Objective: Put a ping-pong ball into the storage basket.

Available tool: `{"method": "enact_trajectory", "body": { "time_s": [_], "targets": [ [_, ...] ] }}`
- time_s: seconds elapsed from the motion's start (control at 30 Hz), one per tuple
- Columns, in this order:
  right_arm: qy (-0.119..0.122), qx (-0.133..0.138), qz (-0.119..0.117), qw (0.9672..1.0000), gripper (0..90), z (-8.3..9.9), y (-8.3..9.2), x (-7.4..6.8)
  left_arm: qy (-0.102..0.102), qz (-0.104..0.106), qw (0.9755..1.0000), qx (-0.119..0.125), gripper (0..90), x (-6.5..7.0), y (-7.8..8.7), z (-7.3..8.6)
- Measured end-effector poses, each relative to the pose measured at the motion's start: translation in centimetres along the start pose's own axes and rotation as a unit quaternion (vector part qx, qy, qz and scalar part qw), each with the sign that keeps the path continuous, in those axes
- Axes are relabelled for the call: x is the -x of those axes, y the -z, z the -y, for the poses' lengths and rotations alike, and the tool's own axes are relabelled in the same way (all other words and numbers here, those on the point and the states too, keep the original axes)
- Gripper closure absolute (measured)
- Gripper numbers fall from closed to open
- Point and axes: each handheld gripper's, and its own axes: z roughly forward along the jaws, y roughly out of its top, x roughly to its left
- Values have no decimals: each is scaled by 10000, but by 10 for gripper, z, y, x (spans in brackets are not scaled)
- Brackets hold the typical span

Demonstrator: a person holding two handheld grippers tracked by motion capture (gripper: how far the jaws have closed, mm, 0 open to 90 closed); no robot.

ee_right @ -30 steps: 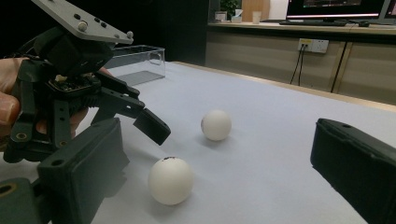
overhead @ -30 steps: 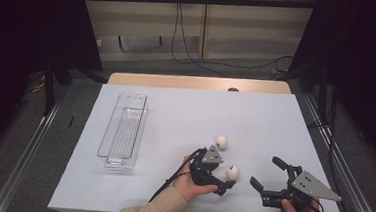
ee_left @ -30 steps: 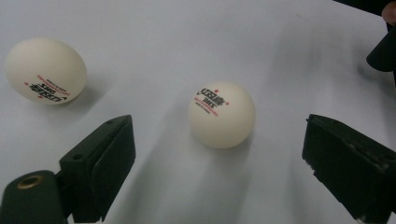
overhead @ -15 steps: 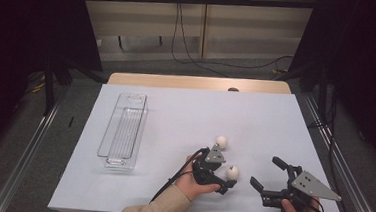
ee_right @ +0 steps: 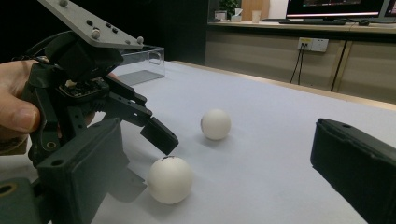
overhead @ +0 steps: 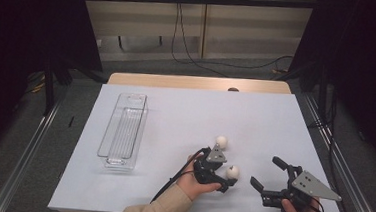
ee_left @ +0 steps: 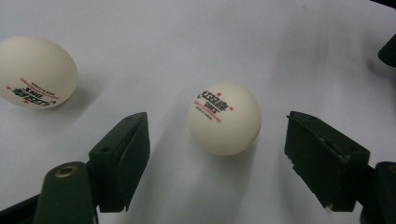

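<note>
- White plastic, looks like a ping-pong ball: the near ball (ee_left: 224, 118) sits on the white sheet (overhead: 185, 116) toward the near right, right between the jaws of my left gripper (overhead: 226, 178).
- What just changed: those jaws have been closing in over the last second. In the left gripper view there's a clear gap on both sides of the ball, so the pads aren't pressing it yet. Partly closed, nothing pinched.
- My read: the grasp is under way, and it needs a bit more squeeze before any lift. A round ball could squirt out if one pad lands first.
- The far ball (overhead: 221, 141) sits just beyond the left gripper, apart from the first one, untouched.
- My right gripper (overhead: 267, 175) rests at the near right edge, jaws spread, holding nothing; neither hand has gone anywhere compared to a second ago.
- The clear tray (overhead: 124, 131) is well off to the left, and I'd guess that's where the balls end up.
</note>
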Motion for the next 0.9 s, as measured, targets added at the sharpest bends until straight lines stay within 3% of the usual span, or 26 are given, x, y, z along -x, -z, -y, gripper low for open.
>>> {"method": "enact_trajectory", "body": {
  "time_s": [0.9],
  "targets": [
    [-13,1,5,10000,23,0,0,0,-95,36,9999,-117,338,-1,-9,-2]
  ]
}}
